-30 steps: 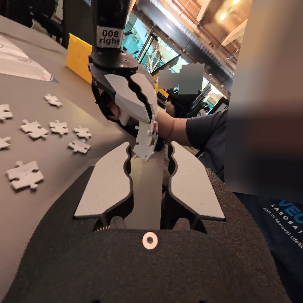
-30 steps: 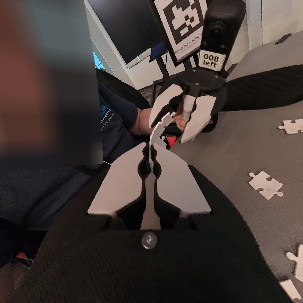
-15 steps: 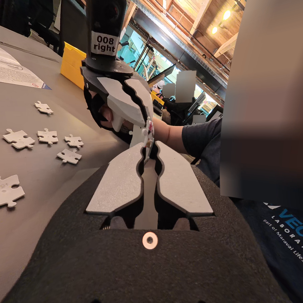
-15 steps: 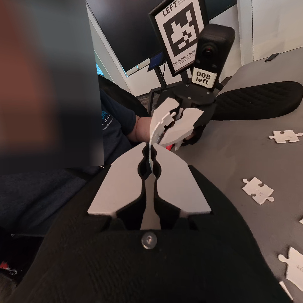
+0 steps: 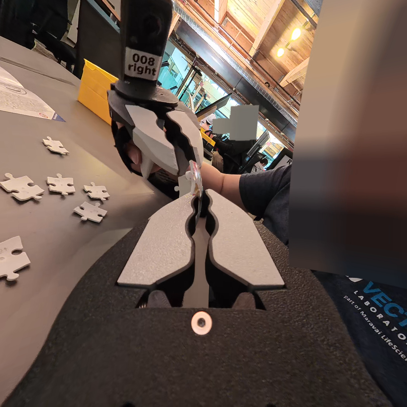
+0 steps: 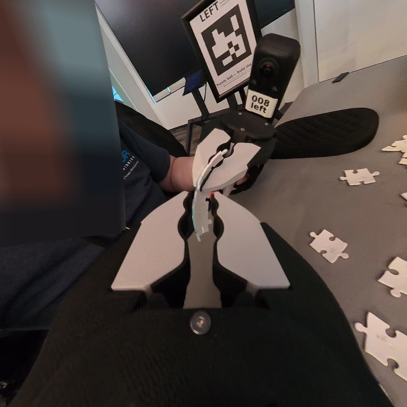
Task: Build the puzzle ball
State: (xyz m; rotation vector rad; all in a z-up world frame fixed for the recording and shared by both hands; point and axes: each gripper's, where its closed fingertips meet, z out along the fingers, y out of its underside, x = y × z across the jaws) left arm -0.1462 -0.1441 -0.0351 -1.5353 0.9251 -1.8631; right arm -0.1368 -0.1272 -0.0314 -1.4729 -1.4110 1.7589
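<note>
Presently listed: left gripper [image 5: 200, 199], fingers closed on the lower end of a curved strip of joined puzzle pieces [image 5: 195, 184], white backs outward, held in the air past the table edge. Right gripper [image 6: 199, 196], fingers parted, the strip [image 6: 201, 214] passing between them. Loose puzzle pieces [image 5: 59, 185], white side up, scattered on the grey table [image 5: 66, 231]. Yellow bin [image 5: 94, 94] at the far edge.

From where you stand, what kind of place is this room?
Probably an open office or lab workspace: a large grey table strewn with white jigsaw pieces, a framed black-and-white marker sign on a stand, and exposed wooden ceiling beams.
</note>
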